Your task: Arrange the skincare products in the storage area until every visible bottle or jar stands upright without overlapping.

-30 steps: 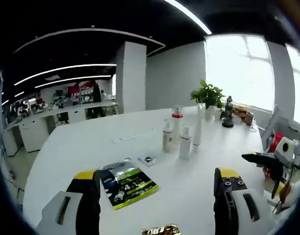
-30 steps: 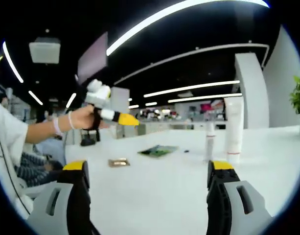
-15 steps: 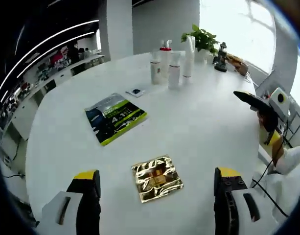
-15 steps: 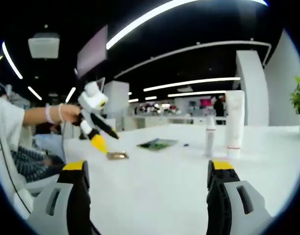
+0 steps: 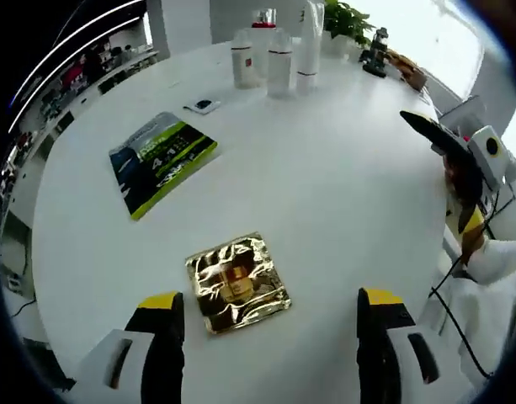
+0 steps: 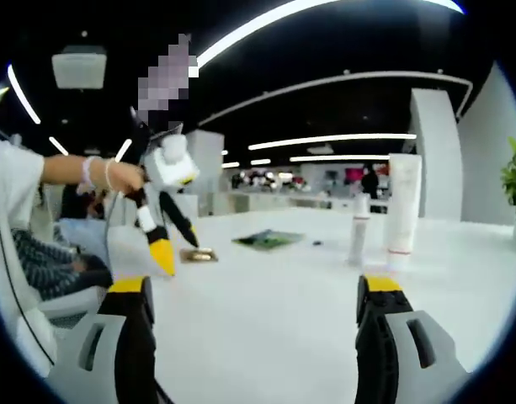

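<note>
4 bottles point(image 5: 279, 63) upright; 2 sachets: gold point(image 5: 236, 282), green point(image 5: 161, 160).

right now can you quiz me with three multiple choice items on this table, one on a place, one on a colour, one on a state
1. Where does the gold foil packet lie in the left gripper view?
A. among the bottles at the far end
B. on the bare white table, just ahead of the left gripper
C. on top of the green and black pouch

2. What colour is the cap of the bottle at the back of the cluster?
A. red
B. blue
C. black

3. How do the white bottles stand?
A. all tipped over
B. stacked on each other
C. upright, close together

Answers: 1 B, the packet sits between the jaws' line of sight, apart from the pouch. 2 A, a red band shows under its clear top. 3 C, each stands on its base at the table's far end.
</note>
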Tool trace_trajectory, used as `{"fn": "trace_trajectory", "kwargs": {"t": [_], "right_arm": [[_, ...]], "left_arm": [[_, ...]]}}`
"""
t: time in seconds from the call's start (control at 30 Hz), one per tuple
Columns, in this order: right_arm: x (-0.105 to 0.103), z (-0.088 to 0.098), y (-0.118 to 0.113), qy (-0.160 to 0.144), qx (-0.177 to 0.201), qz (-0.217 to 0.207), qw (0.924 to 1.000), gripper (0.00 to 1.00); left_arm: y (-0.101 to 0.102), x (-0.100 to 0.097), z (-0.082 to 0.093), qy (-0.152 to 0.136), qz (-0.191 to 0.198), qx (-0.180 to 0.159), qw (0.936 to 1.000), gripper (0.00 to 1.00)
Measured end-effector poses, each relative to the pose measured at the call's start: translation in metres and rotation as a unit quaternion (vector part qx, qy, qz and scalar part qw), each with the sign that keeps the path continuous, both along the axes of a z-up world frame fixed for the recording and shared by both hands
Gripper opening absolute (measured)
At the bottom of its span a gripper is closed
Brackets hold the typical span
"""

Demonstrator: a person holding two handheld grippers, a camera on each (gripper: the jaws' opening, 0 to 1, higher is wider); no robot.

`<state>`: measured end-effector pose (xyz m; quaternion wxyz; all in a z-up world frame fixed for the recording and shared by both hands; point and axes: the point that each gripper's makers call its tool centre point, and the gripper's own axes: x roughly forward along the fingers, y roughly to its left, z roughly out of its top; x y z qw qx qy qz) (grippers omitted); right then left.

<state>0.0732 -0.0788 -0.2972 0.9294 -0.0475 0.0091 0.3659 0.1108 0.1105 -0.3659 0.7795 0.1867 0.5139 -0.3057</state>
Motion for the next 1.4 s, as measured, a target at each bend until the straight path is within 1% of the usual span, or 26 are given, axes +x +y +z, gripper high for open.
{"fn": "trace_trajectory", "kwargs": {"t": [0.03, 0.07, 0.1, 0.2, 0.23, 0.3, 0.37, 0.43, 0.5, 0.57, 0.63, 0.7, 0.77, 0.8, 0.9, 0.93, 0.97, 1.1, 1.17, 1.2, 1.23, 1.27, 1.3, 1.33, 1.37, 1.4], "right_arm": [[0.000, 0.000, 0.000, 0.000, 0.000, 0.000, 1.0000, 1.00], [0.000, -0.001, -0.001, 0.001, -0.001, -0.001, 1.0000, 1.00], [0.000, -0.001, -0.001, 0.002, -0.001, -0.001, 1.0000, 1.00], [0.000, -0.002, -0.001, 0.001, -0.003, 0.000, 1.0000, 0.99], [0.001, -0.003, -0.001, 0.001, -0.012, -0.003, 0.9999, 0.99], [0.001, -0.004, -0.001, 0.000, -0.016, -0.004, 0.9999, 0.99], [0.000, -0.004, 0.001, 0.000, -0.014, 0.002, 0.9999, 1.00], [0.000, -0.004, 0.001, 0.002, -0.012, 0.004, 0.9999, 1.00], [0.000, -0.004, 0.002, 0.002, -0.013, 0.004, 0.9999, 1.00], [0.000, -0.004, 0.002, 0.001, -0.014, 0.004, 0.9999, 1.00], [0.000, -0.003, 0.002, -0.001, -0.015, 0.003, 0.9999, 1.00], [0.001, -0.003, 0.001, -0.002, -0.016, 0.002, 0.9999, 1.00], [0.002, -0.004, 0.000, -0.003, -0.021, 0.000, 0.9998, 1.00], [0.002, -0.004, -0.001, -0.004, -0.024, -0.001, 0.9997, 1.00], [0.003, -0.005, -0.001, -0.004, -0.026, -0.002, 0.9996, 1.00], [0.003, -0.005, -0.001, -0.004, -0.026, -0.001, 0.9996, 1.00], [0.003, -0.005, -0.001, -0.004, -0.026, -0.001, 0.9996, 1.00], [0.003, -0.004, 0.000, -0.005, -0.025, -0.001, 0.9997, 1.00], [0.003, -0.003, 0.000, -0.006, -0.025, -0.001, 0.9997, 1.00], [0.003, -0.003, 0.000, -0.006, -0.025, 0.000, 0.9997, 1.00], [0.003, -0.003, 0.000, -0.007, -0.024, 0.000, 0.9997, 1.00], [0.002, -0.002, 0.001, -0.008, -0.025, 0.002, 0.9997, 1.00], [0.002, -0.001, 0.001, -0.010, -0.024, 0.001, 0.9997, 1.00], [0.003, -0.001, 0.001, -0.010, -0.023, 0.001, 0.9997, 1.00], [0.003, -0.001, 0.001, -0.010, -0.021, 0.000, 0.9997, 1.00], [0.003, -0.001, 0.001, -0.010, -0.020, 0.000, 0.9998, 1.00]], "left_arm": [[0.001, 0.002, 0.000, 0.001, 0.000, 0.005, 1.0000, 0.77], [-0.001, 0.006, 0.001, 0.010, 0.010, -0.001, 0.9999, 0.76], [-0.001, 0.008, 0.002, 0.011, 0.011, -0.001, 0.9999, 0.74], [0.003, 0.008, 0.002, 0.020, 0.013, 0.015, 0.9996, 0.68], [0.004, 0.009, 0.002, 0.022, 0.013, 0.018, 0.9995, 0.67], [0.005, 0.013, 0.003, 0.024, 0.015, 0.020, 0.9994, 0.60], [0.005, 0.011, 0.003, 0.029, 0.007, 0.022, 0.9993, 0.55], [0.005, 0.010, 0.004, 0.032, 0.010, 0.022, 0.9992, 0.53], [0.006, 0.010, 0.004, 0.032, 0.015, 0.024, 0.9991, 0.46], [0.008, 0.010, 0.004, 0.032, 0.017, 0.026, 0.9990, 0.42], [0.008, 0.010, 0.004, 0.034, 0.020, 0.022, 0.9990, 0.42], [0.000, -0.006, 0.003, 0.034, 0.021, 0.020, 0.9990, 0.42], [-0.001, -0.011, 0.002, 0.035, 0.019, 0.018, 0.9990, 0.42], [0.001, -0.004, 0.003, 0.039, 0.021, 0.013, 0.9990, 0.42], [0.001, 0.002, 0.007, 0.036, 0.023, -0.012, 0.9990, 0.41], [0.000, 0.006, 0.011, 0.028, 0.023, -0.023, 0.9991, 0.41], [0.000, 0.007, 0.012, 0.026, 0.023, -0.026, 0.9990, 0.41], [-0.006, 0.016, 0.029, -0.007, 0.029, -0.076, 0.9967, 0.41], [-0.009, 0.020, 0.039, -0.034, 0.022, -0.104, 0.9937, 0.42], [-0.013, 0.025, 0.048, -0.068, 0.011, -0.127, 0.9894, 0.42], [-0.013, 0.026, 0.051, -0.078, 0.016, -0.135, 0.9877, 0.42], [-0.013, 0.028, 0.057, -0.101, 0.027, -0.152, 0.9830, 0.42], [-0.016, 0.030, 0.065, -0.136, 0.013, -0.173, 0.9754, 0.42], [-0.014, 0.035, 0.072, -0.161, 0.030, -0.192, 0.9676, 0.42], [-0.016, 0.035, 0.077, -0.177, 0.026, -0.203, 0.9627, 0.41], [-0.015, 0.041, 0.083, -0.197, 0.030, -0.222, 0.9545, 0.41]]}}
